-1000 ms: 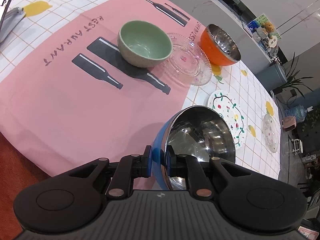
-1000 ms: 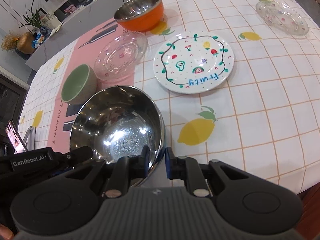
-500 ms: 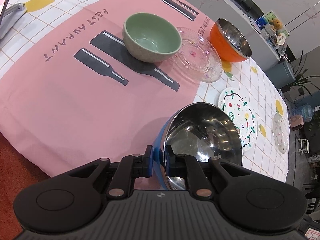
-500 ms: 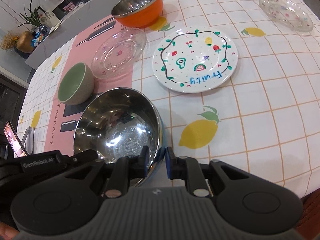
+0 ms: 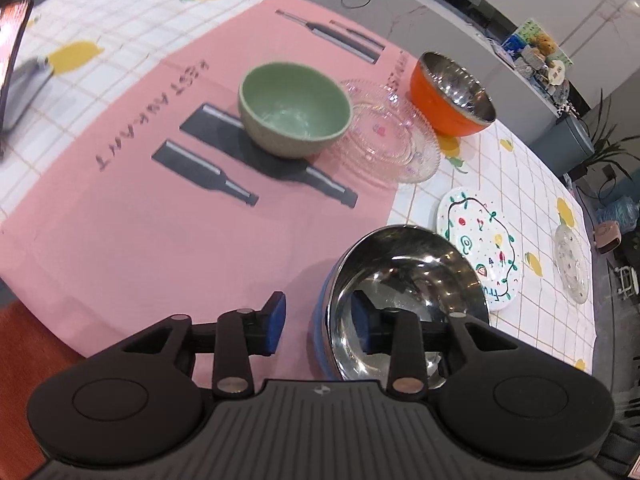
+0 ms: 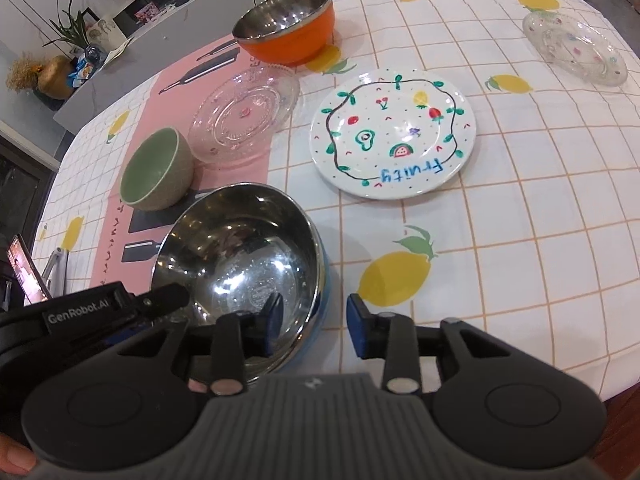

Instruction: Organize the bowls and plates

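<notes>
While both sets of jaws were opening, the rim of the blue-skinned, mirror-lined steel bowl (image 6: 240,264) stood between the pads of each, one pad inside the bowl and one outside, with a clear gap showing on either side of the wall. The left gripper (image 5: 318,326) straddled the rim on one side, its outer pad (image 5: 276,320) well off the blue skin and its inner pad reflected in the polished lining; the right gripper (image 6: 314,330) straddled the opposite side, its outer pad (image 6: 356,326) apart from the wall. Neither pair pressed on the metal, so the bowl appeared to sit released on the table (image 6: 520,220), at the seam between the pink runner and the lemon-print cloth.

What the next move seemed to hinge on was that each rim section still lay inside an open jaw: a straight lift along the fingers would likely clear it, whereas a sideways pull could catch the wall and drag the bowl.

Beyond it lay the remaining pieces: the sage-green ceramic bowl (image 5: 294,114) toward the left gripper's side, touching the clear ribbed glass plate (image 5: 386,144); the orange steel-lined bowl (image 5: 452,98) farther back; the white fruit-painted plate (image 6: 394,134) and a small clear glass dish (image 6: 574,50) nearer the right gripper.
</notes>
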A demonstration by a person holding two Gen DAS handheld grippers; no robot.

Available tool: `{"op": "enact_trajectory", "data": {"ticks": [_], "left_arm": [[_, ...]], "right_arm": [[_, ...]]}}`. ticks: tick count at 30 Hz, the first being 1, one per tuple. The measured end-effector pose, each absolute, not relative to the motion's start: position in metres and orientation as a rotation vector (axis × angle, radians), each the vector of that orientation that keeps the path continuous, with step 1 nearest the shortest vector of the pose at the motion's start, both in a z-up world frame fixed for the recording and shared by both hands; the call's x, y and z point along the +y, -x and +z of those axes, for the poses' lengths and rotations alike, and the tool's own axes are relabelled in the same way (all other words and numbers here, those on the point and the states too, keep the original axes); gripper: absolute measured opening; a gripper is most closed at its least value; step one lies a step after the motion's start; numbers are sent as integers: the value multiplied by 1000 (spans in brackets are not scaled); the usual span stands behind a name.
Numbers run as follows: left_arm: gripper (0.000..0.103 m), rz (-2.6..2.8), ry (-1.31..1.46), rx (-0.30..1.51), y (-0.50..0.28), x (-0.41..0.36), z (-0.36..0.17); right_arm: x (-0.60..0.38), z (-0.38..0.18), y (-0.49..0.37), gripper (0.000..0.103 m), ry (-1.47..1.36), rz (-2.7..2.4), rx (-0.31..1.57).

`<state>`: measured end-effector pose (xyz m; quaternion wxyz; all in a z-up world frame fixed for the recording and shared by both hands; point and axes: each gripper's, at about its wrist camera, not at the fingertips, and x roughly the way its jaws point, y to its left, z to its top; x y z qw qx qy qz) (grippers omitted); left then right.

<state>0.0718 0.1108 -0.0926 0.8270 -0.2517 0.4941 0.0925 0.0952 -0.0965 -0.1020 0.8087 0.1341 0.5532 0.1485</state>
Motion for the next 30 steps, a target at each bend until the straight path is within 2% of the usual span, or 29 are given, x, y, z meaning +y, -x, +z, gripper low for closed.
{"op": "enact_trajectory", "data": {"ticks": [4,14,30], "left_arm": [[47,201,451,1002,-70,107,-78],[49,127,337,911,-74,101,-39],[49,-34,291,919,-126,89,-9]], "right_arm": [[-99,-94,-93,47,-260,312,1155],[-114,-53,-85,66,-172,274,988],[-141,-42,-125,73,-181,209,968]]}}
